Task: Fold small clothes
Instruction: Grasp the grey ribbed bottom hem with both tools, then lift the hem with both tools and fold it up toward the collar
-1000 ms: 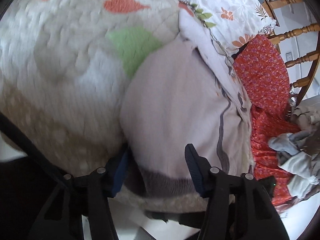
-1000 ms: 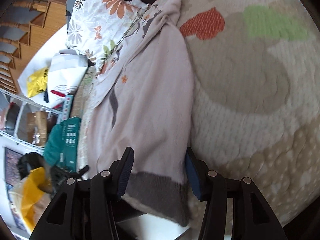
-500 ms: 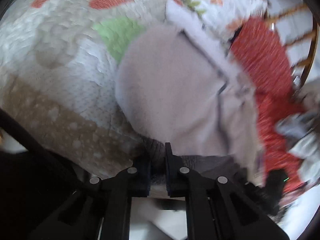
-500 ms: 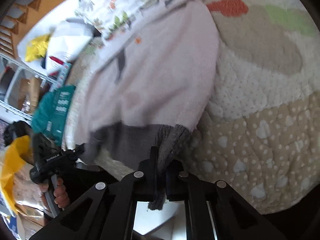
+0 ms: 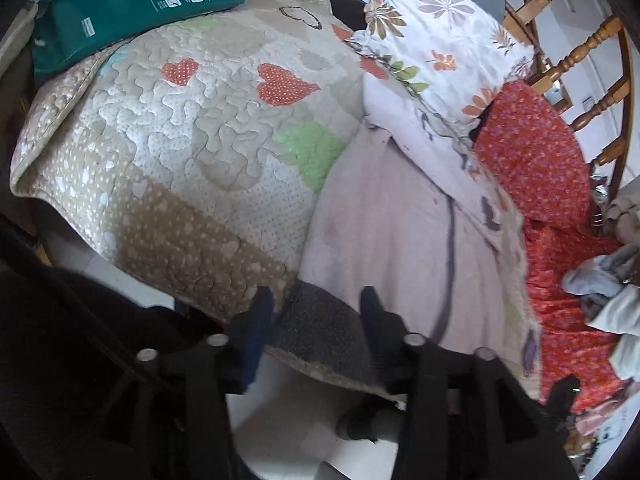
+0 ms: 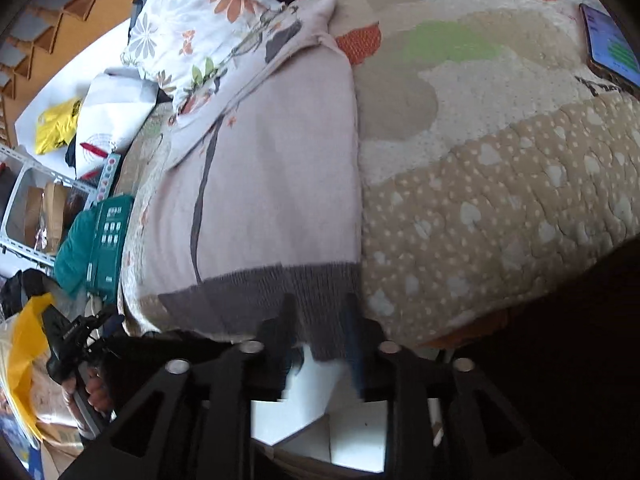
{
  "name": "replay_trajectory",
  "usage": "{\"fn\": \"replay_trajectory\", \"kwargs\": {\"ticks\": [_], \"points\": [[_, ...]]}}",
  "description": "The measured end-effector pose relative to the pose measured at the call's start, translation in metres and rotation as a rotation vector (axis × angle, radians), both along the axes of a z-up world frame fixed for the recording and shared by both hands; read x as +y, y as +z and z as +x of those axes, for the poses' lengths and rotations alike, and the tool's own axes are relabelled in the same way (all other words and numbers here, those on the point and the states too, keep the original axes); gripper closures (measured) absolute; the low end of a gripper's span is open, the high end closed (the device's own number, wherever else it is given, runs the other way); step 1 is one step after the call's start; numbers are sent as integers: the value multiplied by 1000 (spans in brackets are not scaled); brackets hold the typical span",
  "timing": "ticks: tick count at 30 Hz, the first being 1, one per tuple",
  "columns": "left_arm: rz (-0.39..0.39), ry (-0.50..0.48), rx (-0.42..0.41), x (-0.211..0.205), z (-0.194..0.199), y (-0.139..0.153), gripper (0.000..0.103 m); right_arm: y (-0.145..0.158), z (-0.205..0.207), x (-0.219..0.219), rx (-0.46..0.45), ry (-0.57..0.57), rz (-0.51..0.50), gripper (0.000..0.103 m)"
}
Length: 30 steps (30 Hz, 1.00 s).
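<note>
A pale pink sweater (image 5: pixel 392 220) with a dark grey ribbed hem (image 5: pixel 320 332) lies flat on the heart-patterned quilt (image 5: pixel 180 168), hem toward me at the quilt's edge. My left gripper (image 5: pixel 316 318) straddles the left corner of the hem. Its jaws are opening, and the fabric lies between the fingers without being pinched. In the right wrist view the same sweater (image 6: pixel 272 160) shows its hem (image 6: pixel 260 292) at the bottom. My right gripper (image 6: pixel 319 320) straddles the hem's right corner, jaws also opening, with grey knit loose between them.
A floral pillow (image 5: pixel 436 40) overlaps the sweater's top, with red floral cloth (image 5: pixel 532 152) and a wooden chair (image 5: pixel 592 48) to the right. A pile of grey clothes (image 5: pixel 608 292) sits far right, a green package (image 5: pixel 132 4) at the back left. A phone (image 6: pixel 608 44) lies on the quilt.
Both grippers closed on the grey hem corners half a second ago and have since spread apart again. The hem now lies flat, and both cameras have drawn back and up.
</note>
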<state>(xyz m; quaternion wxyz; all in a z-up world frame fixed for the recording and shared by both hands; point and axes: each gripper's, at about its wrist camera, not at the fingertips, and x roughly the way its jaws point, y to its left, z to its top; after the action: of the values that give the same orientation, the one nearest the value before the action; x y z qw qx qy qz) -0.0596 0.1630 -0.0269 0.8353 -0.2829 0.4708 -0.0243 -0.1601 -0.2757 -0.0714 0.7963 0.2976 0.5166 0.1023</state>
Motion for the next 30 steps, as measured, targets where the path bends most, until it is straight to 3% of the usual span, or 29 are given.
{"fn": "replay_trajectory", "kwargs": {"ticks": [1,4,9,12,16,21,24,26,30], "points": [[26,-2,7,-3,5,-4,48,2,3,-1,-12,-4,-10,65],[81,-27,38,-18,25,-23,40,7,19,7,-28,0,-104,64],[73,-49,118,-30,52,-65,37,-6,36,7,-1,-17,-181,62],[40,-61,110,-31,54,-71,32,-19,41,6,-1,-30,-87,59],[0,-95,108,-31,52,-74,32,-28,36,5,-9,-15,35,58],[-3,-116,121,-35,43,-78,50,-39,28,5,2,-29,137,58],[-15,-136,134,-39,40,-81,54,-47,24,5,20,-41,207,58],[-20,-149,143,-43,38,-83,54,-49,22,7,25,-43,225,58],[2,-174,151,-51,34,-85,54,-45,19,17,12,-15,168,58]]}}
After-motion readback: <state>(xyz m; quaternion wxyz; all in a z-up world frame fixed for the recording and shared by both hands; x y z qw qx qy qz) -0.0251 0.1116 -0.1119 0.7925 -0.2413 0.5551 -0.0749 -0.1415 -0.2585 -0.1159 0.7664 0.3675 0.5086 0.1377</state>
